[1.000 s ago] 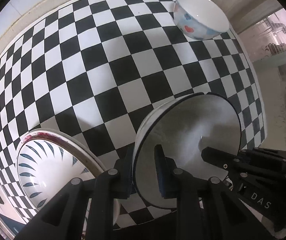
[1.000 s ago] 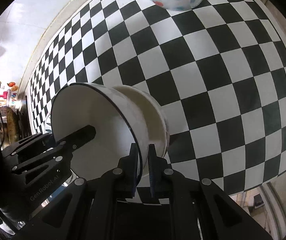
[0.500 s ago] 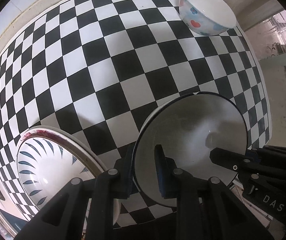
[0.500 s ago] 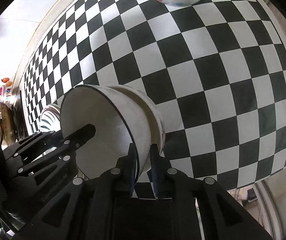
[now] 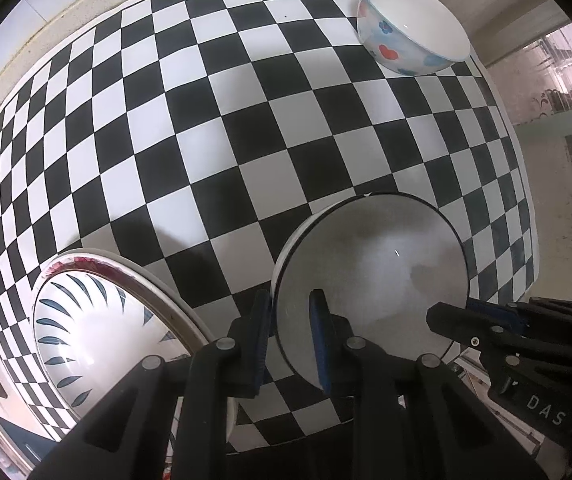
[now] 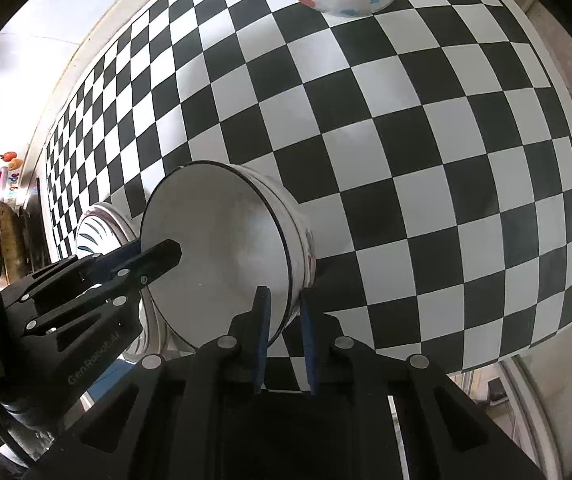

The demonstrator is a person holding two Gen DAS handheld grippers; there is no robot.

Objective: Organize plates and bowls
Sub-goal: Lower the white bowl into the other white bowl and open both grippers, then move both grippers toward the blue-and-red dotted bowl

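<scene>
both grippers pinch opposite rim edges of one black-rimmed bowl (image 5: 370, 280): left gripper (image 5: 290, 336) clamped, right gripper (image 6: 283, 336) with jaws just eased slightly, rim between them. if that grip loosens, the tilted bowl may drop near the cloth's (image 5: 213, 128) front edge, beside the plate (image 5: 97, 332).
</scene>
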